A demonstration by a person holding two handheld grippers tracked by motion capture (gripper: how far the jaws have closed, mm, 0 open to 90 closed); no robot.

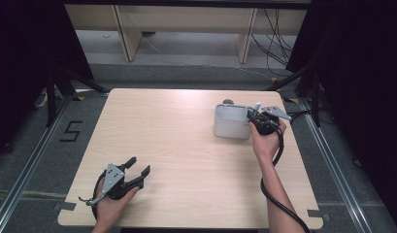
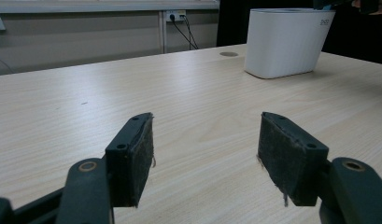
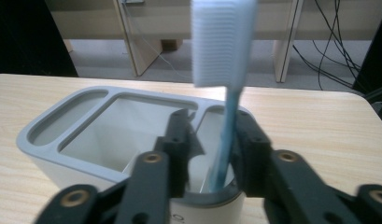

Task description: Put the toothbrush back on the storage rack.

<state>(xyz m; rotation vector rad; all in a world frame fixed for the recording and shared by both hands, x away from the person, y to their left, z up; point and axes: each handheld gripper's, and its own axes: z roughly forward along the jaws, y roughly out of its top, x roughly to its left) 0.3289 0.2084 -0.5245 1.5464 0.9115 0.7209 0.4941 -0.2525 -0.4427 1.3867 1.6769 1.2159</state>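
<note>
Pale wood covers the worktop (image 1: 186, 145) in the high view; the left tool (image 1: 138, 170) rests near the front edge, jaws apart and empty, and the right tool (image 1: 254, 119) hangs over a grey-white holder (image 1: 230, 127). From the left gripper view, this holder (image 2: 286, 42) stands well apart. From the right gripper view, a blue toothbrush (image 3: 224, 70) stands upright in the holder's end compartment, between the parted jaws; whether one jaw touches it I cannot tell.

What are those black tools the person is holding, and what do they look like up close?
Each is a hand-held black gripper with two jaws. The left gripper carries a grey three-cornered plate and has flat jaws lined with dark, worn pads, fixed by brass-ringed joints. The right gripper looks the same, and a thick black cable trails from it along the bare forearm.
</note>
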